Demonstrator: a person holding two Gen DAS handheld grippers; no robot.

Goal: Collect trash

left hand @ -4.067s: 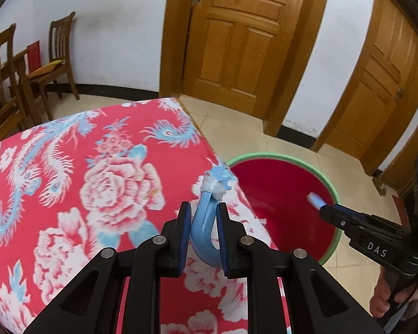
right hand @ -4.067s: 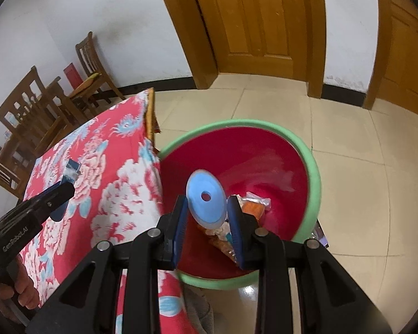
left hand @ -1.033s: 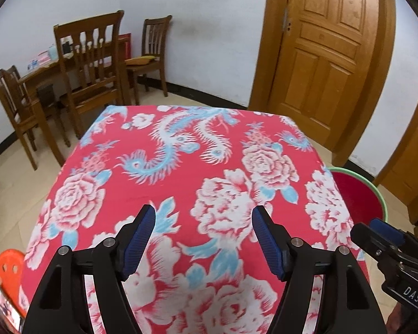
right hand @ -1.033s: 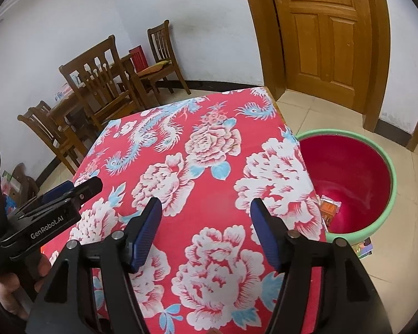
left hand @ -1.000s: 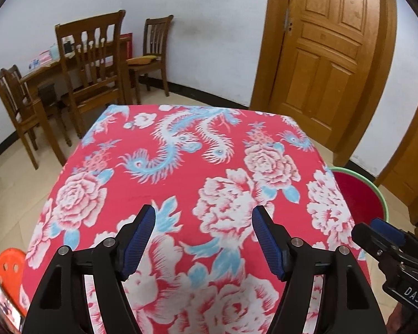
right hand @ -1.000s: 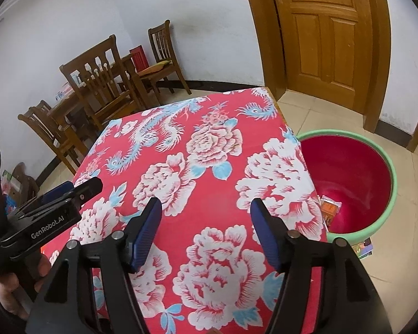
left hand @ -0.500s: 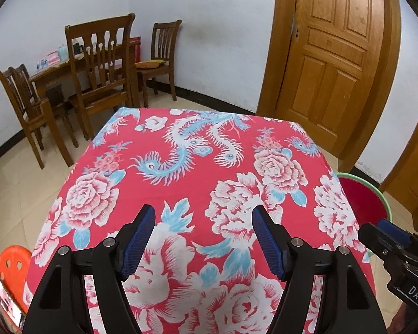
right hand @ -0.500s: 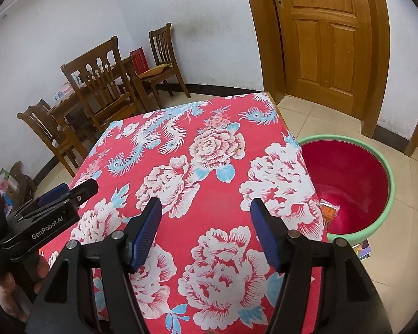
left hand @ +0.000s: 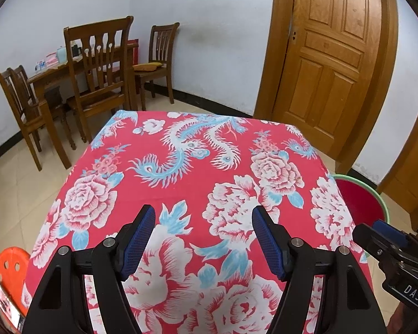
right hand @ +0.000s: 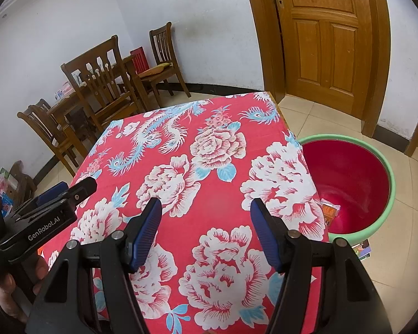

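Both grippers hover over a table under a red flowered cloth (left hand: pixel 186 175) (right hand: pixel 209 194). My left gripper (left hand: pixel 203 217) is open with nothing between its blue pads; it also shows at the left edge of the right wrist view, as the left gripper (right hand: pixel 72 192). My right gripper (right hand: pixel 206 208) is open and empty too, and appears at the lower right of the left wrist view as the right gripper (left hand: pixel 376 233). A red basin with a green rim (right hand: pixel 387 178) (left hand: pixel 376 197) stands on the floor at the table's right side, with an orange wrapper (right hand: pixel 330 211) inside it.
Wooden chairs (left hand: pixel 97 75) and a dining table (left hand: pixel 50 75) stand beyond the far left corner. A wooden door (left hand: pixel 328 64) is at the back right. An orange stool (left hand: pixel 8 267) sits at the lower left. A small printed packet (right hand: pixel 362 249) lies on the floor by the basin.
Four seconds ago each gripper was shut on a blue piece of trash over the basin; now both are open and empty above the cloth. Over the last second the views barely shift.
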